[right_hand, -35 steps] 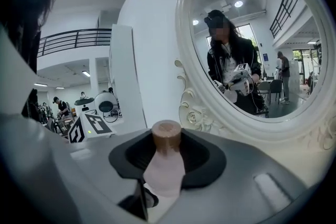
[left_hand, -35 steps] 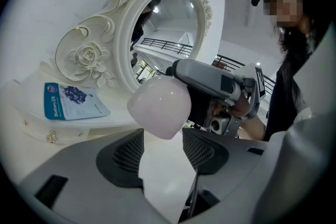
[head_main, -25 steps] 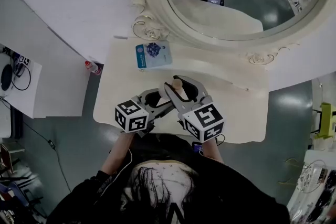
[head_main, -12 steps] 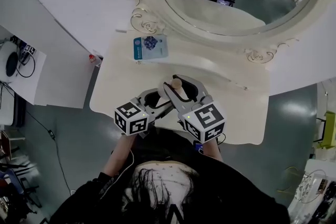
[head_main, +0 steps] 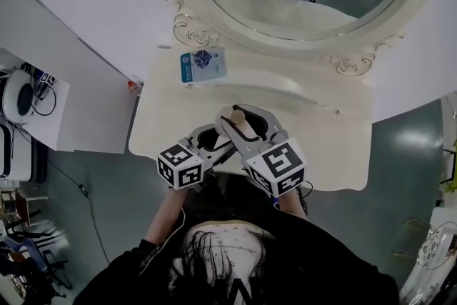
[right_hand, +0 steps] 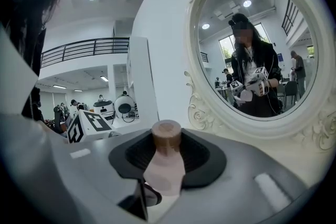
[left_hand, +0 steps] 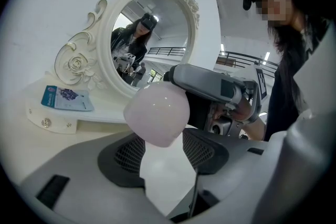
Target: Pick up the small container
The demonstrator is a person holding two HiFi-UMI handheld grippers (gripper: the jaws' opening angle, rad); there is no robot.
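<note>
Count: 2 grippers, 1 container, 1 packet, 1 mirror, 1 bench.

- Small pink container with a brown cap (head_main: 241,123): one only, lower centre of the head view, lifted off the cream-white bench (head_main: 321,146).
- It sits between the fingers of the right gripper (head_main: 244,111). In the right gripper view both dark pads close on the pink body (right_hand: 165,165), with the cap at the far end past the pads. So the right fingers are clamped on it, though standing wide.
- Left gripper (head_main: 220,138): just left of the right one in the head view, angled toward the upper right of the frame.
- In the left gripper view its two pads stand apart, and bare bench shows in the gap. The container's rounded base (left_hand: 157,113) hangs at the fingertips, mostly above them. Can't tell if the tips touch it. Nothing is gripped between the pads.
- 2 marker cubes, one per gripper, bottom centre of the head view.
- 1 flat blue packet (head_main: 203,66) lies on the bench, up-left of the grippers and well apart from them. It is at the left edge in the left gripper view (left_hand: 65,98).
- 1 oval mirror in an ornate cream frame (head_main: 321,3) fills the top of the head view. It reflects both grippers and the container.
</note>
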